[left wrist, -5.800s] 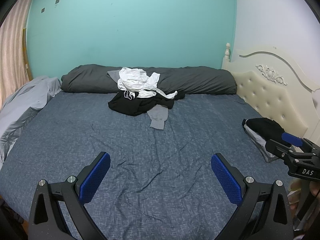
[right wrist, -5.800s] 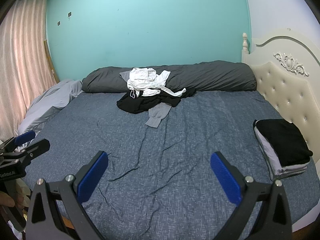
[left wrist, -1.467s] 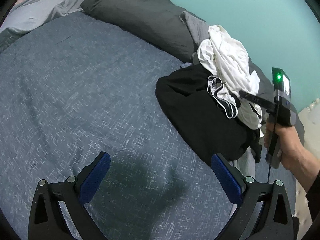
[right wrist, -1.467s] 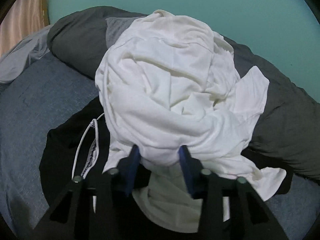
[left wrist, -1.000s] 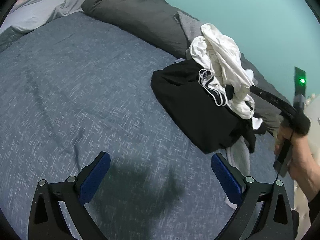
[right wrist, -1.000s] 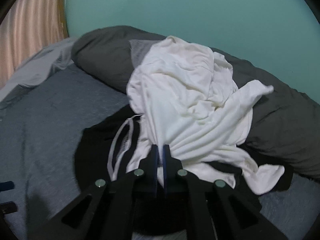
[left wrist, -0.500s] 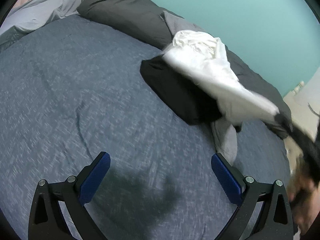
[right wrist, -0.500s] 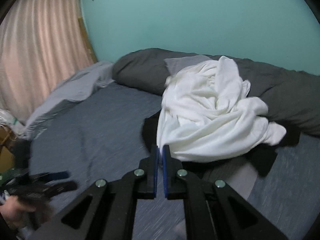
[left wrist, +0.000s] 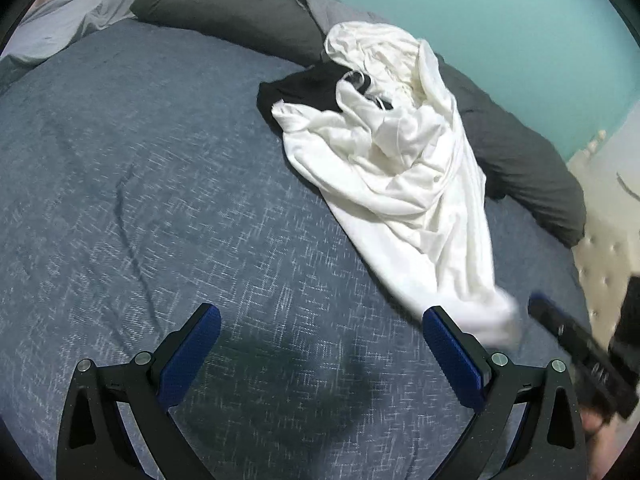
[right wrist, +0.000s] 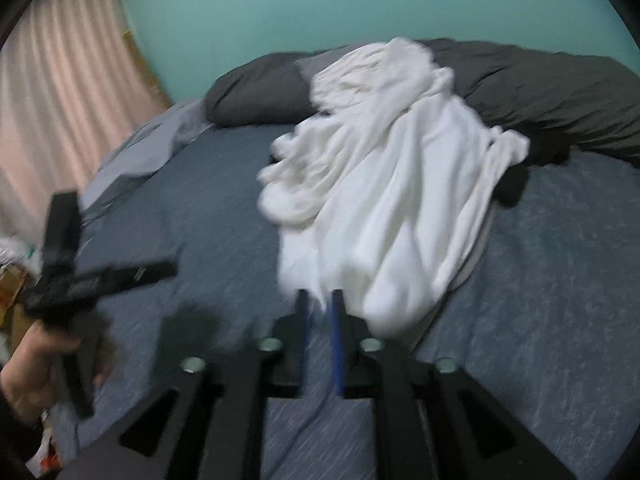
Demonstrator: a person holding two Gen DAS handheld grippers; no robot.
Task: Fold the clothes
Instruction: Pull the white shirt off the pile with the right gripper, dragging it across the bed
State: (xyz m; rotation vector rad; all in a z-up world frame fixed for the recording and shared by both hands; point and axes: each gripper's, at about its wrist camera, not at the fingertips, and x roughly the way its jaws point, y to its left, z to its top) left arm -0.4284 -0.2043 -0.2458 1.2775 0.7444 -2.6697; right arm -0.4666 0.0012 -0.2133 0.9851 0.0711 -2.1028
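Observation:
A crumpled white garment (left wrist: 392, 168) lies stretched out from the clothes pile across the blue bed cover (left wrist: 140, 184), over a black garment (left wrist: 304, 88). My left gripper (left wrist: 320, 320) hovers open over bare cover, its right finger near the garment's near tip, with nothing between the pads. In the right wrist view the white garment (right wrist: 384, 208) ends just ahead of my right gripper (right wrist: 319, 300). Its jaws are opening; a narrow gap shows between the blue pads and the cloth edge sits at the tips, not pinched. The right gripper (left wrist: 560, 328) shows blurred at the left wrist view's right edge.
A long dark grey pillow (left wrist: 224, 4) runs along the teal wall behind the pile. A light grey duvet (left wrist: 68, 28) is bunched at the far left. A cream padded headboard (left wrist: 612, 216) stands at the right, a pink curtain (right wrist: 52, 92) at the left.
The right gripper, shut on the white garment, dragged it off the pile toward the near side of the bed. Its jaws have now parted. The left gripper shifted slightly and stayed open.

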